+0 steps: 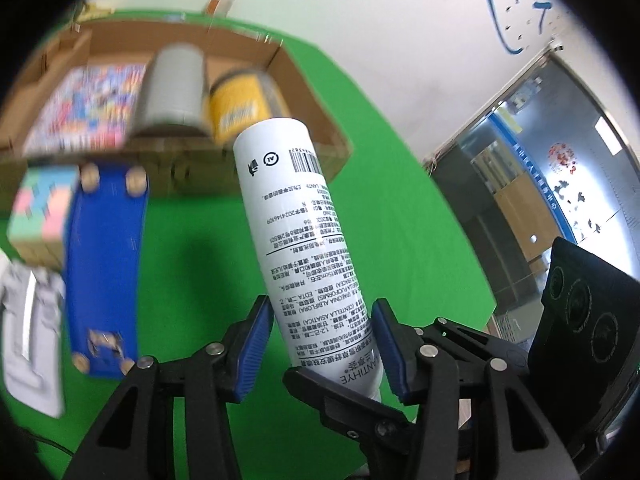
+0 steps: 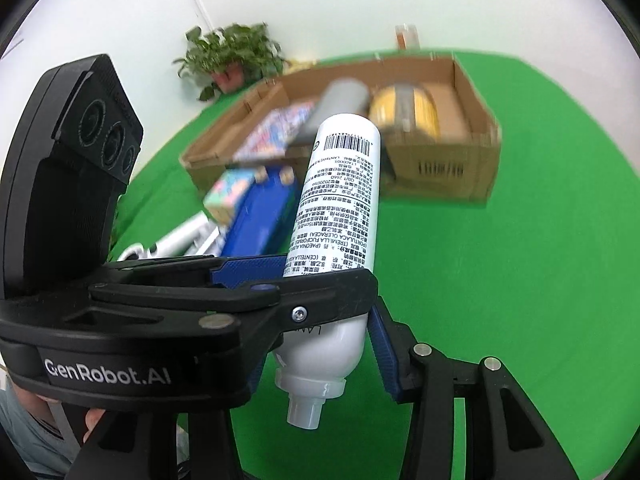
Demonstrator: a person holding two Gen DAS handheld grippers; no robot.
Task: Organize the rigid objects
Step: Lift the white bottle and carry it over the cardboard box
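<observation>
Blue-padded fingers [image 1: 252, 354] of the left gripper [image 1: 320, 350] clamp the lower body of a white spray bottle [image 1: 298, 240], one pad on each flank. The right gripper [image 2: 316, 344] has the same bottle [image 2: 340, 200] nearer its neck, its right pad [image 2: 382, 350] against the shoulder, while the left gripper's black finger crosses in front of the near side, so how squarely the right pads press is hard to judge. Both grips are clenched on the bottle, which is held off the green table cover [image 1: 360, 128] with nothing beneath it.

Its long axis runs away from the fingers and tilts: nozzle end toward the hands, flat base with the barcode pointing up and forward at the cardboard box [image 2: 480, 152]. That box lies straight ahead, past the bottle's base, and neither hand looks clearly nearer to it.

Inside the box, a grey cylinder [image 1: 172, 88], a yellow jar [image 1: 240, 100] and a colourful flat pack [image 1: 88, 104] are motion-blurred, so free floor space cannot be judged. A blue case [image 1: 106, 260] and a pastel box [image 1: 38, 208] lie on the cloth in front of the box. The bottle's nozzle is hidden in the left view.
</observation>
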